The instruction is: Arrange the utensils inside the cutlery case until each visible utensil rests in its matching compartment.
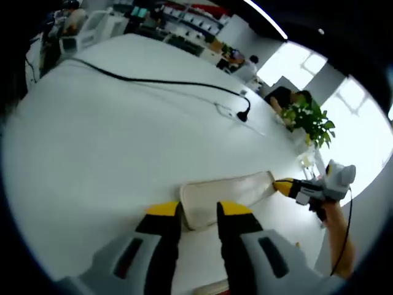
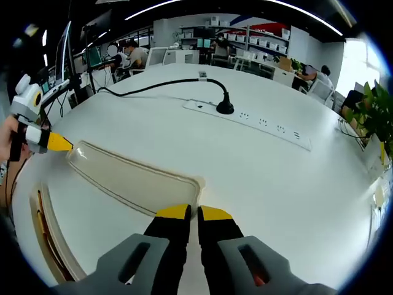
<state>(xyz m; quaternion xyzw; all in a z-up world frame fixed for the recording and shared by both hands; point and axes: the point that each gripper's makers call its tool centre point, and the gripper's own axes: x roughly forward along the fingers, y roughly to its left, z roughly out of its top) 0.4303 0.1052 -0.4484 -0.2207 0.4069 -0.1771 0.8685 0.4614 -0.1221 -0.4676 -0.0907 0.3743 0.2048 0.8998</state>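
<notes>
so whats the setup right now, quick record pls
surface: white table
lid: clear, long, lying flat
right claw: nearly closed at the lid's near corner, seemingly pinching its rim
left claw: jaws apart at the lid's opposite end, grip unclear
case: beside the lid, at the table edge
other: power strip with black cable
</notes>
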